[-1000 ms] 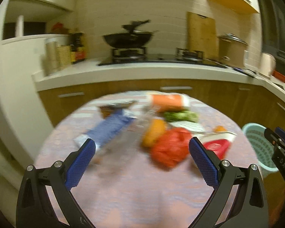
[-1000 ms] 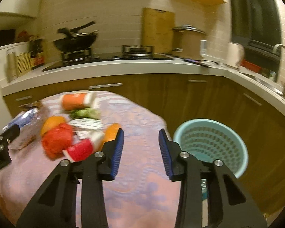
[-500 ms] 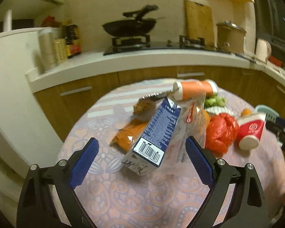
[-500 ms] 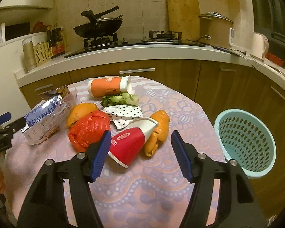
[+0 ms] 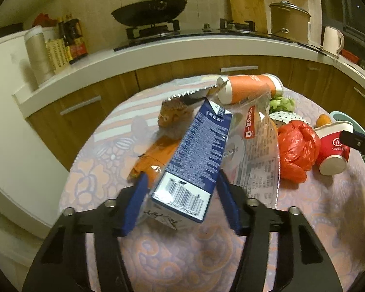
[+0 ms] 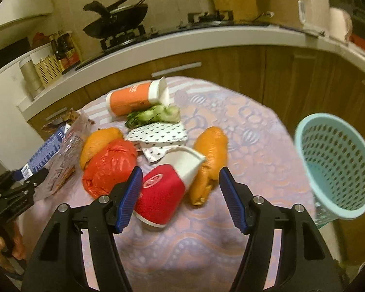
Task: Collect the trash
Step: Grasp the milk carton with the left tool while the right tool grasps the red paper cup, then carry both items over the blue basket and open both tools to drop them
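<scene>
Blue, barcoded milk carton (image 5: pixel 194 160) between closing left gripper (image 5: pixel 182 204) jaws; right gripper (image 6: pixel 180 199) agape around red paper cup (image 6: pixel 163 192)

Blue carton (image 5: pixel 194 160) tilted, red cup (image 6: pixel 165 189) toppled

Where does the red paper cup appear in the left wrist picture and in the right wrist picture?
Left wrist view: the red paper cup lies at the far right edge, right of the red plastic bag.
Right wrist view: the cup lies low in the centre, between the fingers of the right tool, its pads not pressing on it.
Shared landmark: the orange and white bottle lying at the far side of the table.
</scene>
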Demonstrator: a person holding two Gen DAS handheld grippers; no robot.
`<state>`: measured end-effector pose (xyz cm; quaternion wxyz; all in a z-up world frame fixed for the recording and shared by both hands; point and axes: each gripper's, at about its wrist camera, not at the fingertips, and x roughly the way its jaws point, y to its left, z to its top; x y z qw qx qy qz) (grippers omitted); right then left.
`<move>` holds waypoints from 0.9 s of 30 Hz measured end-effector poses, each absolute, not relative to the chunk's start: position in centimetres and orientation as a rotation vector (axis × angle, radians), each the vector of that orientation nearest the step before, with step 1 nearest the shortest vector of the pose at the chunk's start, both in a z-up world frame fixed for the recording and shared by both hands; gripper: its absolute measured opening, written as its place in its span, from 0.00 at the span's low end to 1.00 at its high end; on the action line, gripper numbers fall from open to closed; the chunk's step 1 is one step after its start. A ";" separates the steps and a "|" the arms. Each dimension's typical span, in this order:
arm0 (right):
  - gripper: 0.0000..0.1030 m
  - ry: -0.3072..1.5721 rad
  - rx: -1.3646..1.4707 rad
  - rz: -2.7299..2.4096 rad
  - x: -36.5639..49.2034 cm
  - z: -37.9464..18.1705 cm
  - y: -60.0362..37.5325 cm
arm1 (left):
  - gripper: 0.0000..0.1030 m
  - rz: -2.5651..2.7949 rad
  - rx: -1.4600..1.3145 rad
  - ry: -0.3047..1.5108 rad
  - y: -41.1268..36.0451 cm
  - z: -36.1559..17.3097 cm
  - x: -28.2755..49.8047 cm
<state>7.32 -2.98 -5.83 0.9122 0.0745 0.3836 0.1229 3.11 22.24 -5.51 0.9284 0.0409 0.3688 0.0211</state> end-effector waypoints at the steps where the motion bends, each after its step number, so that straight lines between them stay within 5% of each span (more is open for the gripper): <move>1: 0.59 0.800 0.154 0.265 7.5 -6.0 -2.7 | 0.45 0.047 0.079 0.756 22.2 -5.5 3.1; 10: 0.45 0.850 0.144 0.322 8.2 -6.7 -0.5 | 0.41 0.042 -0.021 0.724 22.3 -5.0 2.2; 13: 0.27 0.833 0.135 0.326 7.8 -6.1 -0.7 | 0.40 0.044 -0.052 0.711 22.3 -4.8 1.5; 27: 0.27 0.680 0.175 0.329 4.6 -1.5 -4.3 | 0.36 -0.021 -0.137 0.543 19.6 -0.3 -2.6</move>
